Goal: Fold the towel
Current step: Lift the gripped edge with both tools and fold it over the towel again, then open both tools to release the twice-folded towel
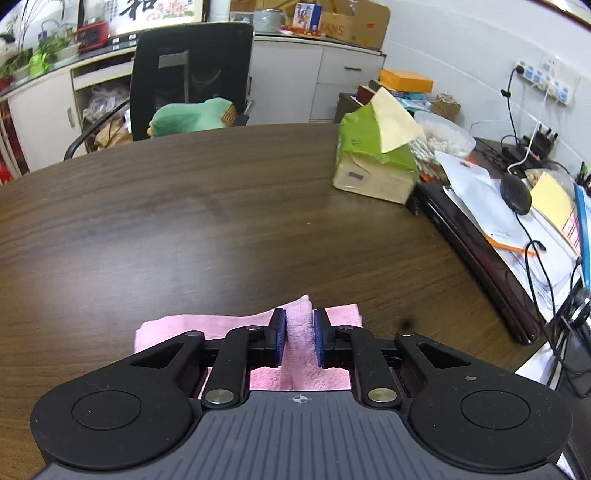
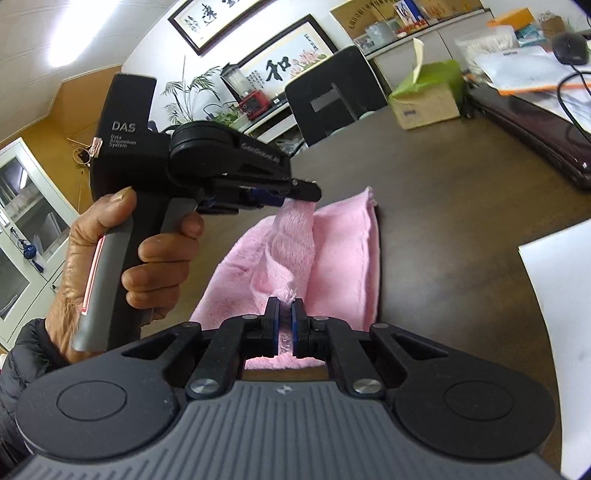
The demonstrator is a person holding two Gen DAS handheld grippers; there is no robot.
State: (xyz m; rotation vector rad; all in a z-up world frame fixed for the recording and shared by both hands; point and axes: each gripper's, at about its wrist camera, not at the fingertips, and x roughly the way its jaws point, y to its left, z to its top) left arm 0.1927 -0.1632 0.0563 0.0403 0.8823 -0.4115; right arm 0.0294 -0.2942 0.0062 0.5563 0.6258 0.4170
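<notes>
Pink towel (image 2: pixel 332 251) lifted from a dark wooden counter (image 1: pixel 184 221) near its front edge by two claws.

Left claw (image 1: pixel 300 334) and right claw (image 2: pixel 284 314) each pinch one raised fold; a shallow pinch could let the plush slip out.

A dark wood-grain desk (image 1: pixel 221 206) fills the room's middle. Past its far edge stands a black mesh office chair (image 1: pixel 192 77) with a green plush cushion (image 1: pixel 188 116) on the seat. Behind the chair runs a row of white cabinets (image 1: pixel 325 74) topped with cardboard boxes (image 1: pixel 354 24) and potted plants (image 1: pixel 40 55). 2 framed calligraphy pictures (image 2: pixel 288 62) hang on the white wall. A ceiling light strip (image 2: pixel 70 33) glows overhead, and a glass-door cabinet (image 2: pixel 22 221) stands beside orange-brown panelling.
</notes>
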